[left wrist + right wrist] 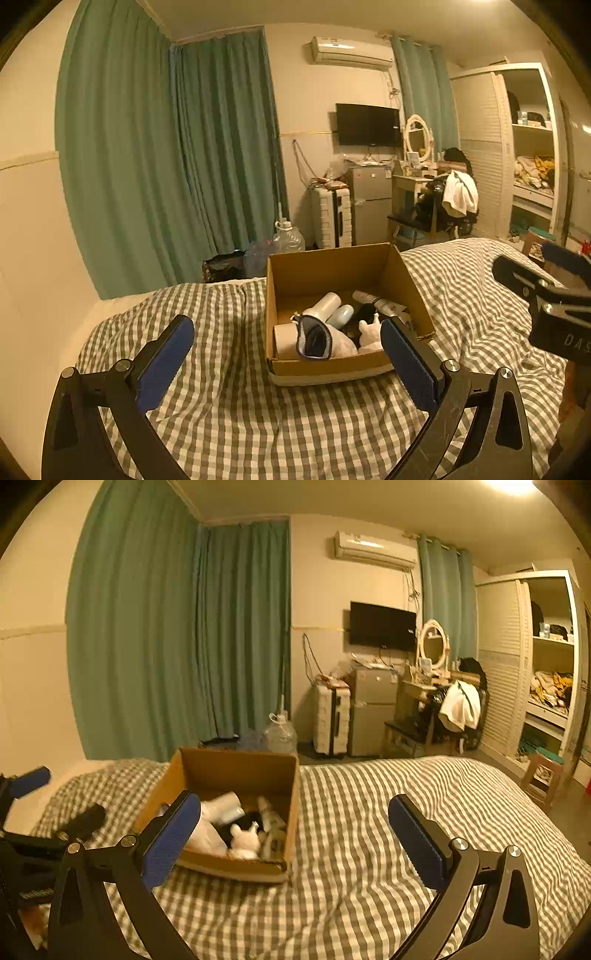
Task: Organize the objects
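Observation:
An open cardboard box [328, 271] stands on the checked bed cover [229, 398]. It holds several items: a white bottle [327, 304], a tube [376, 301], a dark blue-edged pouch [314, 338] and a white figurine [369, 332]. My left gripper [288, 350] is open and empty, just in front of the box. My right gripper [295, 827] is open and empty, with the box [240, 771] ahead on its left. The right gripper also shows at the right edge of the left wrist view [546, 291].
The bed cover [406, 812] stretches to the right of the box. Beyond the bed stand water jugs [288, 238], a white suitcase [330, 216], a small fridge [371, 203], a cluttered chair [443, 206] and an open wardrobe [532, 155]. Green curtains [166, 147] hang on the left.

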